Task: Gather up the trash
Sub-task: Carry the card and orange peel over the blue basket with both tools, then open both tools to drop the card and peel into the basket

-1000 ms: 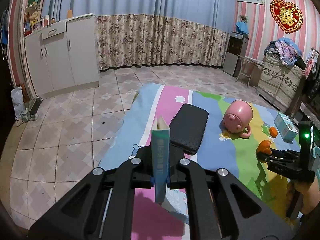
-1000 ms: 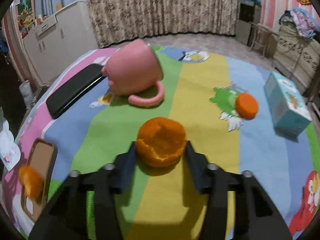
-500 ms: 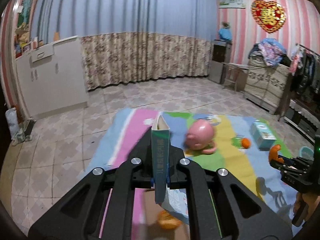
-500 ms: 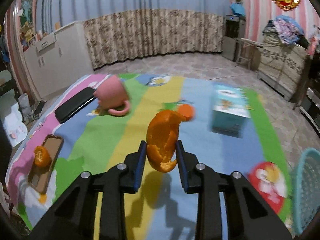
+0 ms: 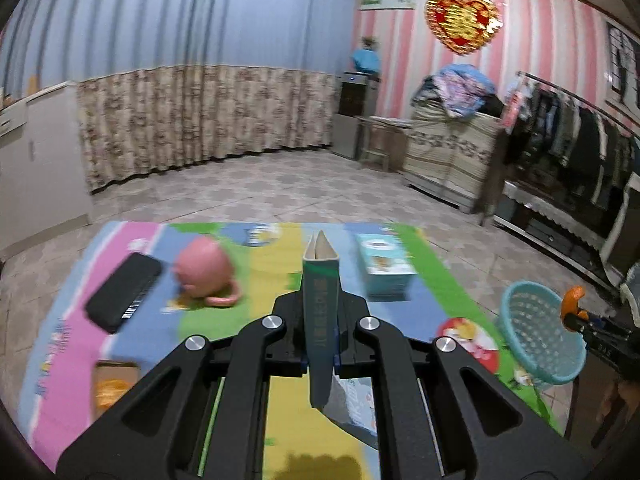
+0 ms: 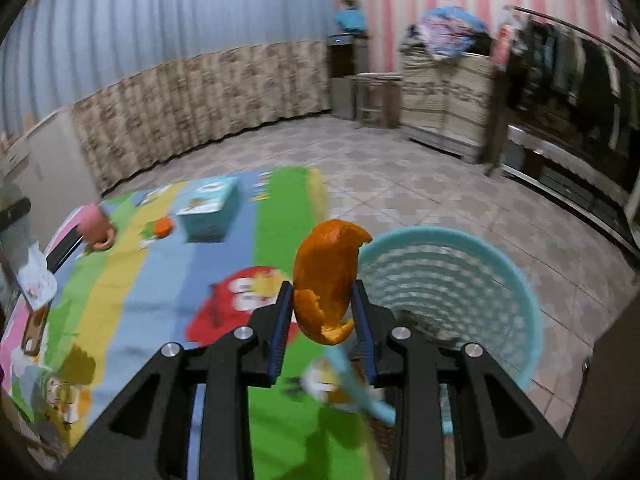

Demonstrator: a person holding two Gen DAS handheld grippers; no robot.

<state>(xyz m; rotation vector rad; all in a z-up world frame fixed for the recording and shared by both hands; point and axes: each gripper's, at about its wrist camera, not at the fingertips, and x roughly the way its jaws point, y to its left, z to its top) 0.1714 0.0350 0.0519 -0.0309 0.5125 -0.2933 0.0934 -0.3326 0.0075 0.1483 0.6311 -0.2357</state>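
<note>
Two grippers, two pieces of trash, one basket ahead.

The right gripper (image 6: pixel 322 312) pinches an orange peel (image 6: pixel 326 280) beside the teal basket (image 6: pixel 472 280); the left gripper (image 5: pixel 320 332), clamped tight on a flattened carton (image 5: pixel 320 320), is over the mat (image 5: pixel 276 256). Next, likely: release above the rim.

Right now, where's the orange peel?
In the right wrist view, the orange peel is clamped in the right gripper, just left of the teal basket.

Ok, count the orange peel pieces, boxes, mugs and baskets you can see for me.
Orange peel: 3
Box: 2
Mug: 1
Basket: 1
Total: 7
</note>
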